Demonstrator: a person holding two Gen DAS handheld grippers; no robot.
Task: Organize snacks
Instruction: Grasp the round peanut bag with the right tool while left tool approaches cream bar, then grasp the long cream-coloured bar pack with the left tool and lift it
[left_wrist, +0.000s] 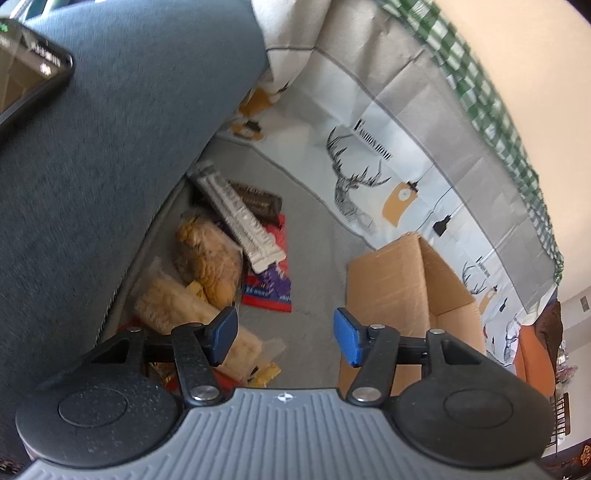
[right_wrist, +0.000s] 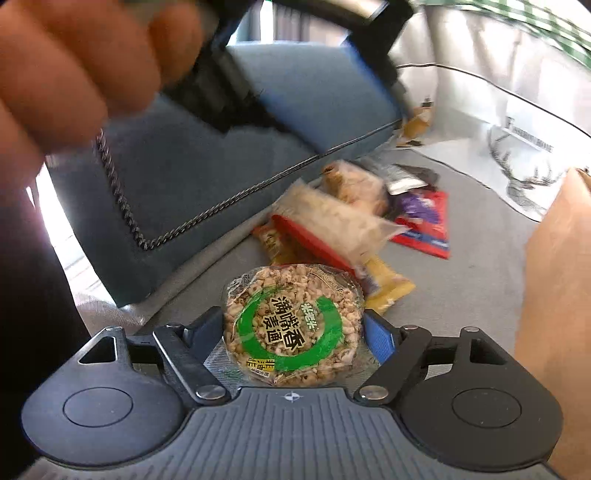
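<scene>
My right gripper (right_wrist: 293, 328) is shut on a round puffed-grain cake packet with a green ring label (right_wrist: 291, 326), held above the grey sofa seat. A pile of snack packets (right_wrist: 343, 218) lies beyond it against the blue cushion. My left gripper (left_wrist: 284, 332) is open and empty, above the seat between the snack pile (left_wrist: 221, 258) and the cardboard box (left_wrist: 402, 280). The pile holds a bag of cookies (left_wrist: 210, 254), a long white packet (left_wrist: 240, 218), a dark bar (left_wrist: 258, 199) and a red and purple packet (left_wrist: 269, 288). The left gripper also shows, blurred, in the right wrist view (right_wrist: 295, 74).
A large blue cushion (left_wrist: 110, 147) stands to the left of the pile. A deer-print cloth (left_wrist: 369, 147) covers the sofa back. The box shows at the right edge of the right wrist view (right_wrist: 557, 295). A phone (left_wrist: 26, 70) sits at the top left.
</scene>
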